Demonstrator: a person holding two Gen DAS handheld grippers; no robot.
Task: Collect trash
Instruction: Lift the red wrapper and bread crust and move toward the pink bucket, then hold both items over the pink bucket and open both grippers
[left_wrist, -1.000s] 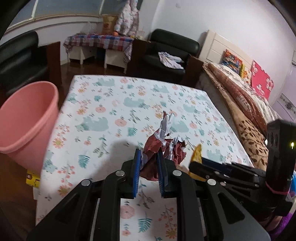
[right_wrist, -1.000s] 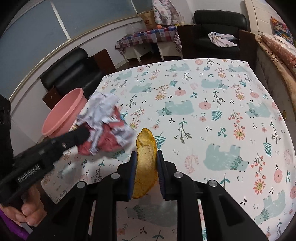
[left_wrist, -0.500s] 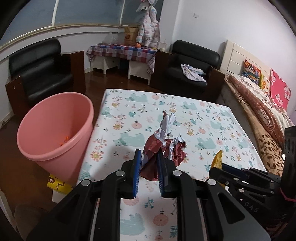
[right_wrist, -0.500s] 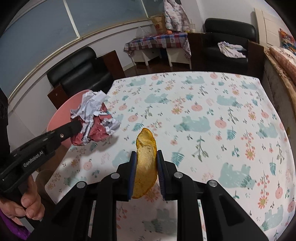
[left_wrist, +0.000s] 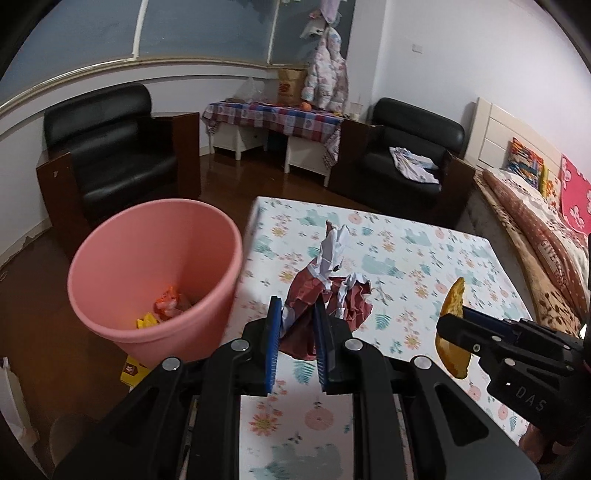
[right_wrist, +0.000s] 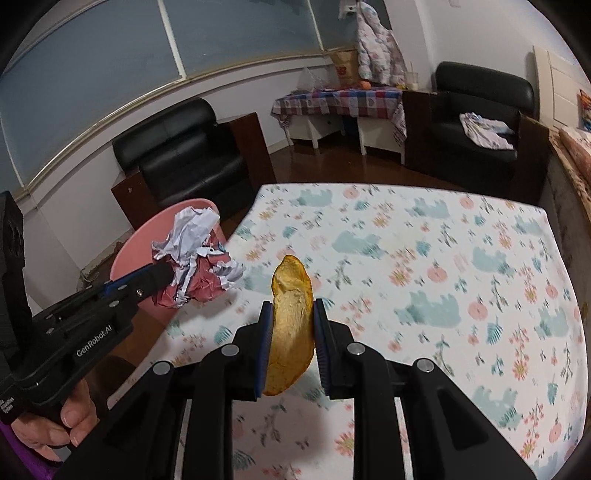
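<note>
Jaws: both pairs closed on trash, held above the floral-cloth table (left_wrist: 424, 258).

Left gripper (left_wrist: 297, 312) clamps a crumpled red-and-white paper wad (left_wrist: 325, 288), near the table's left edge; right gripper (right_wrist: 292, 312) clamps a yellow-orange peel (right_wrist: 291, 325) upright; pink bin (left_wrist: 122, 258) stands on the floor just beside the table's left edge, with orange and yellow scraps (left_wrist: 164, 308) inside.

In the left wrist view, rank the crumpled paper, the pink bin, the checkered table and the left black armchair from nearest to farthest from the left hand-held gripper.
1. Crumpled paper, clamped between the left hand-held gripper's fingers.
2. Pink bin, on the floor to its left.
3. Left black armchair, behind the bin.
4. Checkered table, against the far wall.
</note>
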